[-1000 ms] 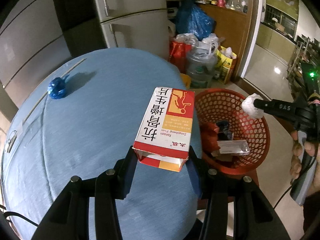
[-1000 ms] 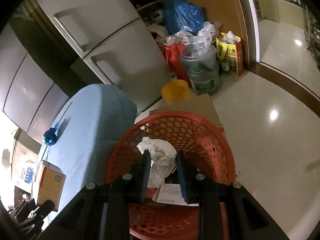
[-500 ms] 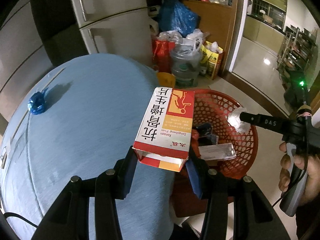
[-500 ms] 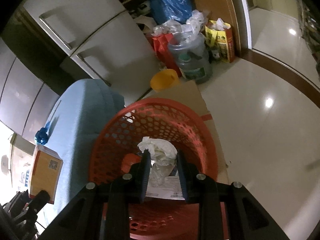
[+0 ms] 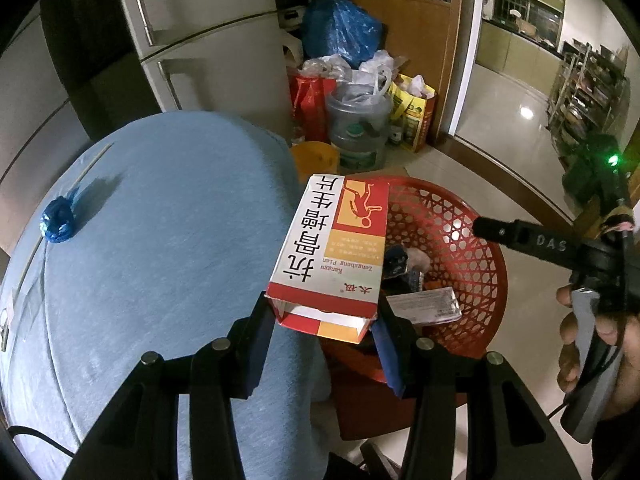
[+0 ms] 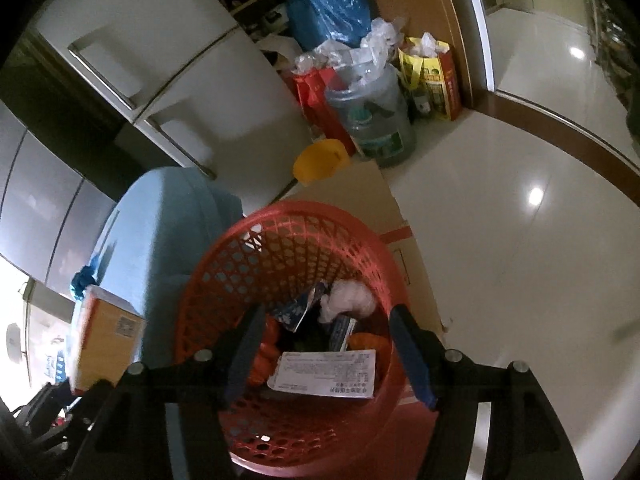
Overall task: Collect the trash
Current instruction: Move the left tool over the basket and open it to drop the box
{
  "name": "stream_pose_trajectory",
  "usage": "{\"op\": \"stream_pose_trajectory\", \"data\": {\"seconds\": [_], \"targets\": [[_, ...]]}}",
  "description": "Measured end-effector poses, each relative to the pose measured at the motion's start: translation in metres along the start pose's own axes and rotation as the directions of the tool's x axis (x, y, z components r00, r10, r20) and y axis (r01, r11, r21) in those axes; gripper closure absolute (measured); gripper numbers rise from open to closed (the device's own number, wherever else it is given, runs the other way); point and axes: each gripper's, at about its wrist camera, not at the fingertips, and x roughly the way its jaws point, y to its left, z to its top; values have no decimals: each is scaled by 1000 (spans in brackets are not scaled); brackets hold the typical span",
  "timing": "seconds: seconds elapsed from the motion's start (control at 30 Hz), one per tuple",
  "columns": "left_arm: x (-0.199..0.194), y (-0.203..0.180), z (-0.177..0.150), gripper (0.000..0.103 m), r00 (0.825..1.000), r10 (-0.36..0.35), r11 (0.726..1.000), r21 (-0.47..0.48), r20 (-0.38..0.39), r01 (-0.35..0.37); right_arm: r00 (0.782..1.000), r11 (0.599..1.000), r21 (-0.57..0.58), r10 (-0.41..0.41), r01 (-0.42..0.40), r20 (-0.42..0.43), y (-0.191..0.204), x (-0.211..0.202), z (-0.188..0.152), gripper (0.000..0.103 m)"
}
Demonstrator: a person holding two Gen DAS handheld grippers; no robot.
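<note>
My left gripper [image 5: 324, 332] is shut on a red, white and orange medicine box [image 5: 332, 252], held above the table's right edge beside the red mesh basket [image 5: 472, 232]. The box also shows in the right wrist view [image 6: 108, 336]. My right gripper [image 6: 328, 352] is open and empty over the basket [image 6: 288, 240]. A crumpled white tissue [image 6: 348, 300] lies inside the basket on other trash, with a white printed packet [image 6: 328, 372]. A blue crumpled wrapper [image 5: 58, 224] lies on the blue tablecloth [image 5: 160, 240] at the far left.
A fridge [image 5: 208, 40] stands behind the table. Bags, a large water jug [image 5: 360, 128] and a yellow tub [image 5: 314, 158] crowd the floor beyond the basket. Flat cardboard [image 6: 348, 192] lies under the basket. Tiled floor [image 6: 520, 240] spreads to the right.
My right gripper has opened and the white tissue has dropped into the basket. My left gripper has carried the box further right, toward the basket.
</note>
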Motion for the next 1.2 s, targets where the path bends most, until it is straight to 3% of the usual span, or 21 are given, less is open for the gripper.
{"op": "stream_pose_trajectory", "data": {"seconds": [0.47, 0.63, 0.8, 1.2], "targets": [[31, -26, 18, 53, 997, -41, 998, 36, -61, 43, 990, 997, 74, -39, 29, 139, -22, -49, 10, 34], [45, -30, 24, 49, 993, -56, 998, 37, -105, 60, 989, 996, 81, -43, 32, 140, -25, -54, 9, 34], [49, -29, 28, 35, 988, -84, 996, 14, -133, 86, 990, 997, 69, -36, 27, 138, -18, -56, 8, 34], [22, 16, 10, 35, 994, -59, 997, -58, -94, 54, 994, 1000, -11, 6, -5, 110, 25, -48, 0, 34]]}}
